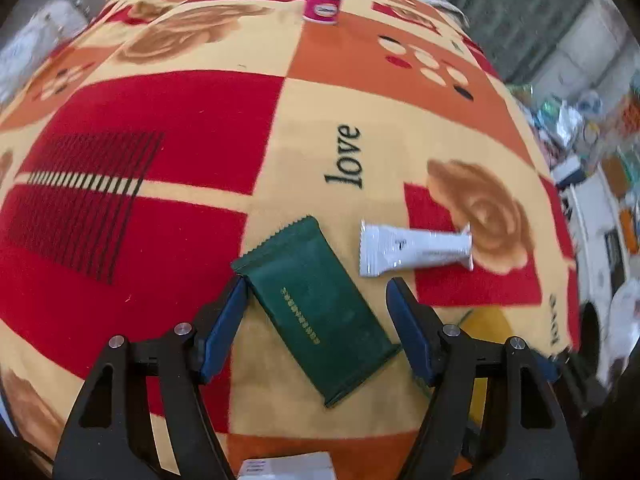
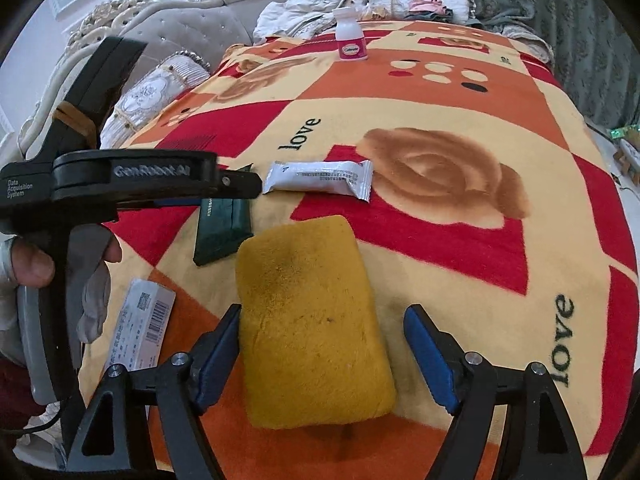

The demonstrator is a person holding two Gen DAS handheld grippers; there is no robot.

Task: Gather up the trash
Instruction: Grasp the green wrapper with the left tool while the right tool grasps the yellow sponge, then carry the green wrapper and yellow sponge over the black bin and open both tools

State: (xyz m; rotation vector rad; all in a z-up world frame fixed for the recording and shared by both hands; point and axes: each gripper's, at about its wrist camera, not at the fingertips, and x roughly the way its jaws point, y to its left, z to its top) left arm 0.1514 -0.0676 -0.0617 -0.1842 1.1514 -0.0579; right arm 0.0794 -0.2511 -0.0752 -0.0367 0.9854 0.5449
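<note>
- The left gripper (image 1: 316, 308), black-framed with blue pads, is hovering with its fingers spread wide around a dark green rectangular foil wrapper (image 1: 316, 312); a line of small gold print along the wrapper is too fine to read.
- The wrapper's long axis is running diagonally, from near the left pad out toward the right finger's base, and it is lying flat on the red, orange and cream fleece blanket (image 1: 160, 128) printed with "love".
- Just beyond the right fingertip, a white crimped sachet (image 1: 416, 248) is lying crosswise, its print unreadable.
- Far ahead, a white bottle with a pink label (image 1: 324, 0) is standing upright.
- In the right wrist view, the left gripper's body is reading "GenRobot.AI" and "Data Acquisition System".
- The right gripper (image 2: 322, 344) is spread open either side of a yellow oblong sponge (image 2: 312, 320), whose long axis is pointing away from it.
- To that gripper's left, a white barcoded paper label (image 2: 140, 324) is lying flat.
</note>
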